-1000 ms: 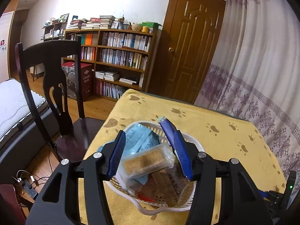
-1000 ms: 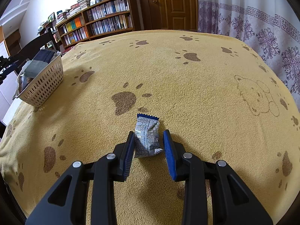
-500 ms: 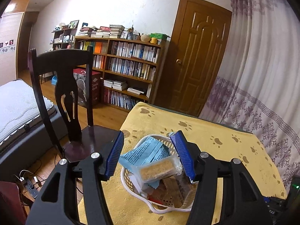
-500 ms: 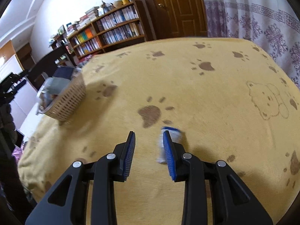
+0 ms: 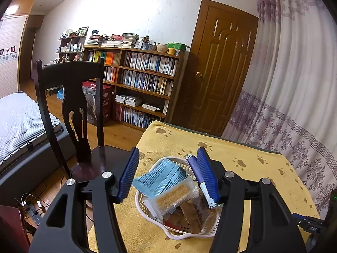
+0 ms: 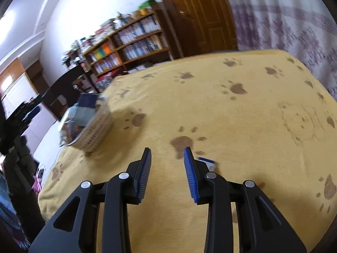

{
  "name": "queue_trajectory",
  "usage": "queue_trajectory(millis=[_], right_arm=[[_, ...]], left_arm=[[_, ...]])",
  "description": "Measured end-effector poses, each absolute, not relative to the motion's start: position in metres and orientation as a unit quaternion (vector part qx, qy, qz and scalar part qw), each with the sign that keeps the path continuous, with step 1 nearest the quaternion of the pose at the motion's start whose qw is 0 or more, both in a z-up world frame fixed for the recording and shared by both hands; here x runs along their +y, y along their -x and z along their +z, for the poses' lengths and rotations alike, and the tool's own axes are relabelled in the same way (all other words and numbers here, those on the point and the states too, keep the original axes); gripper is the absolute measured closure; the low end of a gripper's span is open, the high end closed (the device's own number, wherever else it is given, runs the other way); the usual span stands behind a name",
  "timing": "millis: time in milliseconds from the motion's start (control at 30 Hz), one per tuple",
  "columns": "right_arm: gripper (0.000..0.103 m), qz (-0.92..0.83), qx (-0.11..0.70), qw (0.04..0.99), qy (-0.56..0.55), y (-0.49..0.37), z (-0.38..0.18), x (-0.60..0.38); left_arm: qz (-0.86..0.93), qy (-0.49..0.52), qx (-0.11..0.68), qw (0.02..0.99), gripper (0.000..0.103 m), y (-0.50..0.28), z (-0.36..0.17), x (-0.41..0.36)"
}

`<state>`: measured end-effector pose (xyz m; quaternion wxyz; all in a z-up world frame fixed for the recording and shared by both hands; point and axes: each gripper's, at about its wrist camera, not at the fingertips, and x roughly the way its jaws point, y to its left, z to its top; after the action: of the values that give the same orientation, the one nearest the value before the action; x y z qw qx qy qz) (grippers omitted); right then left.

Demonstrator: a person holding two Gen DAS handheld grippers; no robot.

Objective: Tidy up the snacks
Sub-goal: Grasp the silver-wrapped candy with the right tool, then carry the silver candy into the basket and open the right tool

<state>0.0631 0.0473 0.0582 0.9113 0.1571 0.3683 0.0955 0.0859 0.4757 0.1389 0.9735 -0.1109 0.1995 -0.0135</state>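
My left gripper (image 5: 168, 174) hangs above the white snack basket (image 5: 147, 206), jaws spread. My right gripper (image 6: 167, 168) is empty, jaws spread; the silver snack packet (image 6: 207, 163) lies on the tabletop (image 6: 242, 116) just beside its right finger.

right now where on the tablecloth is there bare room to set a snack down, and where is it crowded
Bare paw-print tablecloth stretches from the white basket across to the curtain, and ahead of the right gripper up to the far edge. One small wrapped snack lies just right of that gripper. The basket is crowded, packets piled above its rim under the left gripper.
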Motion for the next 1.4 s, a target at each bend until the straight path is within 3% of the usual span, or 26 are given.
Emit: queue_trajectory(millis=[67,367,567,1000,1400], right_arm=[[0.055,0.074,0.381,0.906,-0.168,-0.067,0.048,0.036],[0.054,0.035,0.433,0.896,-0.097,-0.081,0.006,0.050],[0.079,0.004,0.424,0.906,-0.020,-0.081,0.006,0.070],[0.080,0.127,0.366,0.921,-0.046,-0.092,0.076,0.134],[0.080,0.267,0.357,0.893,-0.063,-0.141,0.137,0.257]], left_arm=[[-0.013,0.112,0.200,0.973,0.042,-0.086,0.139,0.476],[-0.013,0.107,0.202,0.973,0.037,-0.085,0.142,0.471],[-0.008,0.115,0.199,0.973,0.037,-0.085,0.145,0.475],[0.004,0.127,0.183,0.975,0.037,-0.081,0.149,0.487],[0.017,0.131,0.164,0.977,0.037,-0.073,0.154,0.494]])
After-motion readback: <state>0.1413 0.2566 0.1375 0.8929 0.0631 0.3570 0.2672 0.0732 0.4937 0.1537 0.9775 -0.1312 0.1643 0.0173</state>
